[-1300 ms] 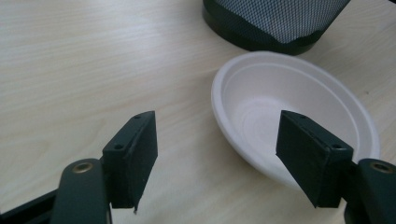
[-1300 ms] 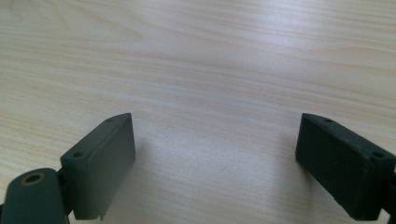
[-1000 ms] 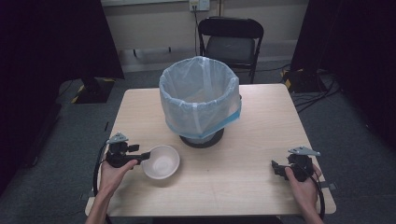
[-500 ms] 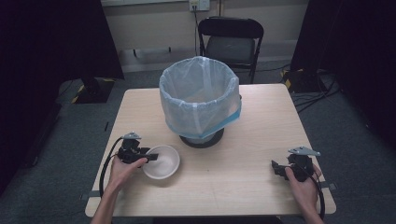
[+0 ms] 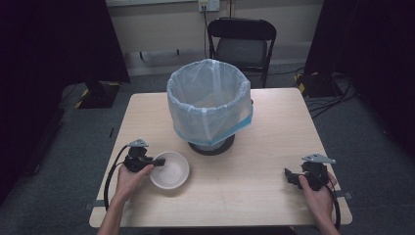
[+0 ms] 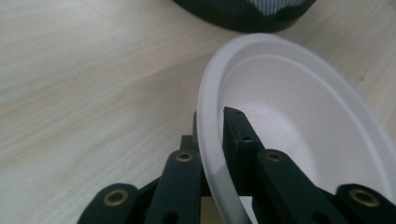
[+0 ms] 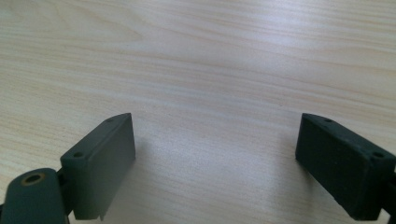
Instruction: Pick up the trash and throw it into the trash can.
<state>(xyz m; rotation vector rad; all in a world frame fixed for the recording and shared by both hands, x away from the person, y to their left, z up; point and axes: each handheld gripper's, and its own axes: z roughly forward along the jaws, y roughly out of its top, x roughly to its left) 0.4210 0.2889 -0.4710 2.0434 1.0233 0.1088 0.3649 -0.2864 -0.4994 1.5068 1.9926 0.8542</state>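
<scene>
A white bowl sits on the wooden table at the front left, in front of the bin. My left gripper reaches it from the left and is shut on its near rim. In the left gripper view one jaw is outside and one inside the bowl, with the gripper pinching the rim. My right gripper rests at the front right of the table, held in a hand. In the right gripper view its jaws stand wide apart, the gripper open over bare wood.
A large bin lined with a pale blue bag stands on a dark base in the middle of the table, just behind the bowl. A black chair stands beyond the far edge. Cables trail from both grippers.
My left gripper has moved right to the bowl and its jaws now grip the rim. The right gripper has not moved.
</scene>
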